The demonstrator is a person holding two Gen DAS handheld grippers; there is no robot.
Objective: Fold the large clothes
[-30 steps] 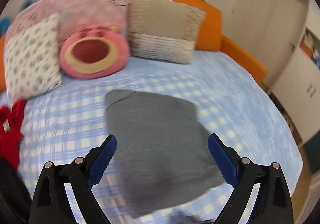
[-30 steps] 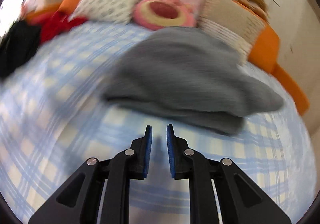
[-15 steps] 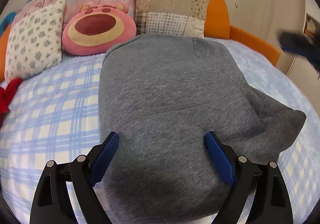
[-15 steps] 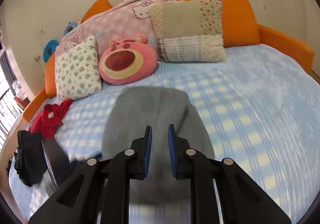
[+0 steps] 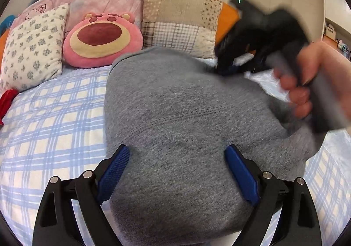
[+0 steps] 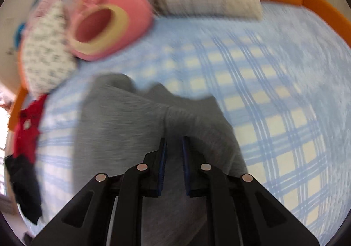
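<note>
Grey sweatshirt (image 5: 179, 127) lies folded on the blue plaid bedspread (image 5: 50, 118), filling the centre of the left wrist view from 12 to 6 o'clock. Left gripper (image 5: 177, 178) sits over the near end of the garment with jaws spread wide; one blue pad (image 5: 114, 171) stands at 7 o'clock, the other at 5 o'clock, grey fabric between them, nothing pinched.

Right gripper (image 6: 173, 167) is seen blurred at 2 o'clock in the left wrist view, held in the person's right hand (image 5: 316, 79), above the far right part of the garment. In its own view the jaws stand nearly together with a narrow gap; grey cloth shows within and behind the gap, but whether it is pinched cannot be told through the blur.

At 11 o'clock: pink bear cushion (image 5: 101, 40), floral pillow (image 5: 30, 48), patchwork pillow (image 5: 179, 24). Red garment (image 6: 27, 127) at 9 o'clock in the right wrist view.
</note>
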